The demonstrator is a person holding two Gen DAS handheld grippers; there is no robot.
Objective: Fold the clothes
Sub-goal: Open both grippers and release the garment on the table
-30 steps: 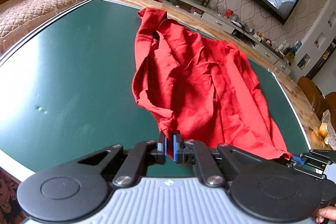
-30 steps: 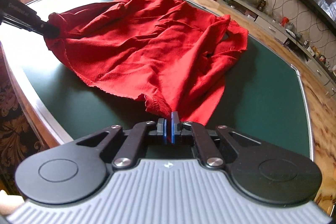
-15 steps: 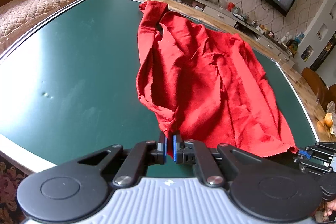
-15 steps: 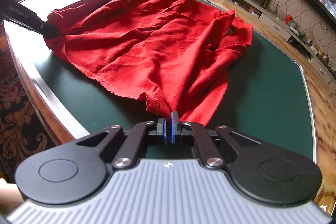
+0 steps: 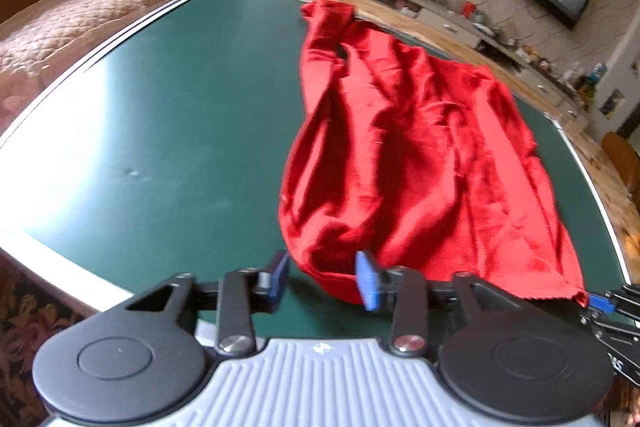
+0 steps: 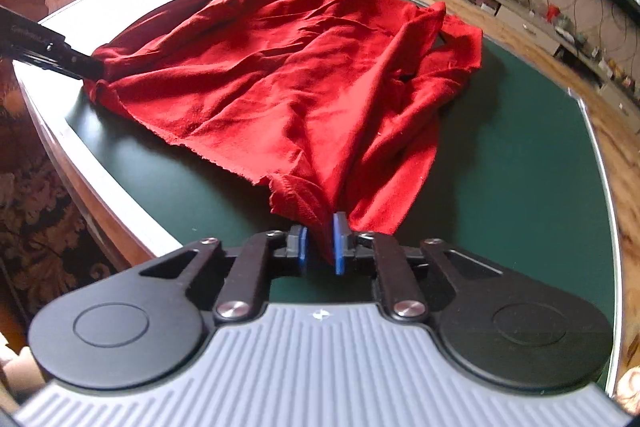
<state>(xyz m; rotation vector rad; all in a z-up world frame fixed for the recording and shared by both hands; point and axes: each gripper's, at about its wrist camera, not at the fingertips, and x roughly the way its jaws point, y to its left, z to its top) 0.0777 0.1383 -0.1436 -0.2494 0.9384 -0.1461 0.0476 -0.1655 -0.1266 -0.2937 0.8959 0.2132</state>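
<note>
Left wrist view: red garment motion-blurred.

My left gripper, right gripper: ribbed grey housing, two black round discs, black linkage arms, silver screws, blue pads on jaws.

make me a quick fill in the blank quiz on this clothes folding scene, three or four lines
1. The garment lying on the table is coloured ____.
2. The left tongs are ____, with a wide gap between the blue pads.
3. The tabletop under the cloth is dark ____.
4. On the wall at the upper right hangs a switched-on ____.

Missing words: red; open; green; television
</note>
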